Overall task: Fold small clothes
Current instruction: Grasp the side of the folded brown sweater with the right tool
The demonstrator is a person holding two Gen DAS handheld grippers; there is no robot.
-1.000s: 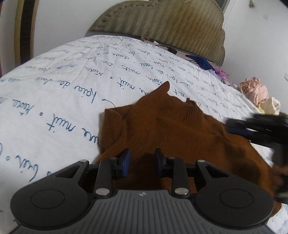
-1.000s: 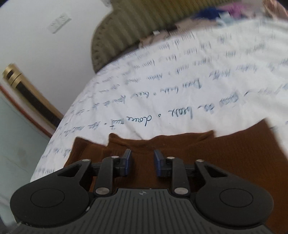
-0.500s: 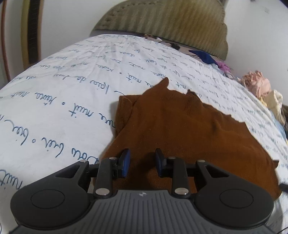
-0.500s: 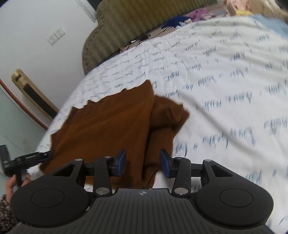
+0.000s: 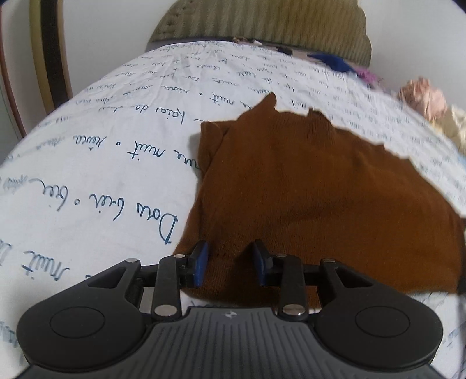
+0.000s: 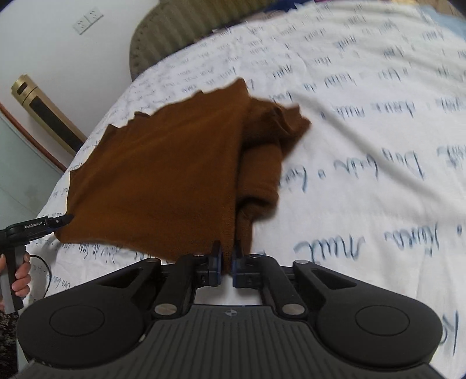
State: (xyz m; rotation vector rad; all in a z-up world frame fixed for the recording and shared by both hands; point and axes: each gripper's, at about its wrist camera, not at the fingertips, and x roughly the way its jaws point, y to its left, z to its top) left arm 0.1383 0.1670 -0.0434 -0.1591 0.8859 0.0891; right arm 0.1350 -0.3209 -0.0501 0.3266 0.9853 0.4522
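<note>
A brown knit top (image 5: 314,186) lies spread on the white bedsheet with blue handwriting print (image 5: 96,163). My left gripper (image 5: 230,262) is open, its blue pads over the top's near hem. In the right wrist view the same brown top (image 6: 163,175) has one side folded over, with a bunched sleeve along its right. My right gripper (image 6: 226,256) is shut on the top's near corner. The left gripper (image 6: 38,226) also shows there at the top's left corner, held by a hand.
An olive padded headboard (image 5: 262,23) stands at the far end of the bed. Blue, purple, pink and cream clothes (image 5: 422,96) lie piled at the far right. A gold and black upright unit (image 6: 46,113) stands by the wall past the bed's left edge.
My right gripper swung round to the top's other corner and closed on its near edge. My left gripper drew back toward the hem and stayed open.
</note>
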